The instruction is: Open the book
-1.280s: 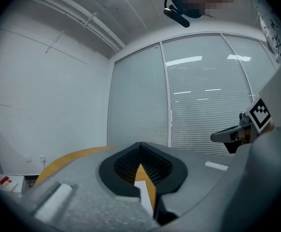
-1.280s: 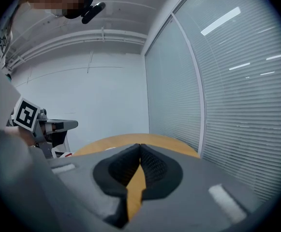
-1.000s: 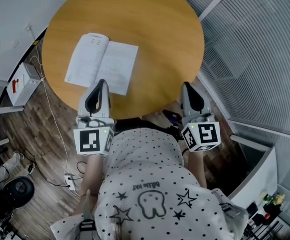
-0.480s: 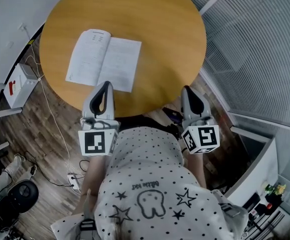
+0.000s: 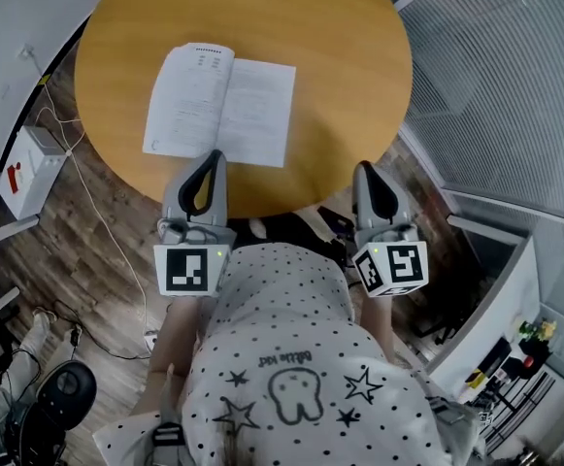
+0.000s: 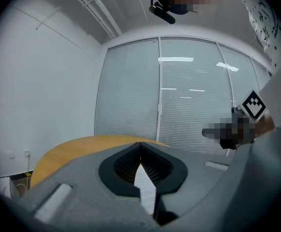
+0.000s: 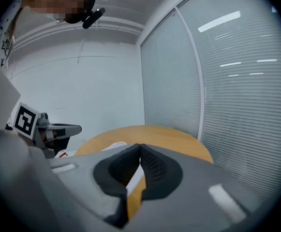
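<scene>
already the book [image 5: 221, 105] lies open on the round table [image 5: 349, 56], just ahead of the left gripper [image 5: 213, 158]; whether its tip touches the page edge is hard to tell. left gripper jaws pressed together, empty; right gripper [image 5: 366, 171] likewise. opening looks done; next, keep clear of the pages.

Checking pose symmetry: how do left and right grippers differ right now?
The left gripper's tip lies at the book's near edge; right gripper's is at the bare table rim, apart from the book. Left gripper's marker cube sits square in the head view; right gripper's is turned. Both are shut, holding nothing.
</scene>
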Demonstrator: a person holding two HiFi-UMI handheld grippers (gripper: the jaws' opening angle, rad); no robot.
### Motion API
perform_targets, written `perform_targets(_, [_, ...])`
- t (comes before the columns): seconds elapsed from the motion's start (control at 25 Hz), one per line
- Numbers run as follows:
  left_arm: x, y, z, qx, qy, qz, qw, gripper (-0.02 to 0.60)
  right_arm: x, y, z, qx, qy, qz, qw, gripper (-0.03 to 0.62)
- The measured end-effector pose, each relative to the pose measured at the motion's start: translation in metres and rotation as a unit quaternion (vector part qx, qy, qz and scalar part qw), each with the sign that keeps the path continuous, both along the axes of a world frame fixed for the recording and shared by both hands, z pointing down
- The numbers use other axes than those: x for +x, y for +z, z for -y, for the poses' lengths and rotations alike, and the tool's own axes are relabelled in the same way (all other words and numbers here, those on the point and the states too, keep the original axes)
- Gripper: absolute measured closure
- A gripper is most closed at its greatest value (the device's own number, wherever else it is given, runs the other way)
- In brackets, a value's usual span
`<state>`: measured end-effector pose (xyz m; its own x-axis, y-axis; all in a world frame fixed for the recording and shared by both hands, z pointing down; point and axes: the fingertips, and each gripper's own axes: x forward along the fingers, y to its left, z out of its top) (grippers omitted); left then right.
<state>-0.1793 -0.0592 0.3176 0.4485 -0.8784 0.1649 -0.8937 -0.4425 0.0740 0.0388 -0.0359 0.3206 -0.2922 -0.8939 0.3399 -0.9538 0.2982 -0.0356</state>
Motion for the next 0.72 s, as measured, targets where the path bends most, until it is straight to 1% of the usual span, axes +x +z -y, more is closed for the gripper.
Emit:
perform_targets(0.08, [-0.005,0.0,0.007,0.003,0.009,-0.005,0.9999,0.571,-0.005,0.002,-0.004,-0.003,0.012,-0.003,1.0,0.589])
perform_targets(0.36, [0.02,-0.011,0.019,0.025,0.056,-0.01,0.9981,0.571,0.016,0.001,-0.017,-0.002,0.057,-0.01,0.998,0.589])
perform_targets(0.56, [0.029,-0.008,0.019,0.016,0.07,-0.018,0.9973,0.571,0.021,0.003,-0.025,-0.006,0.066,-0.016,0.998,0.589])
perform_targets(0.72, [0.032,-0.002,0.017,0.005,0.079,-0.014,0.9968,0.571,0.026,0.002,-0.025,-0.005,0.072,-0.023,0.997,0.589])
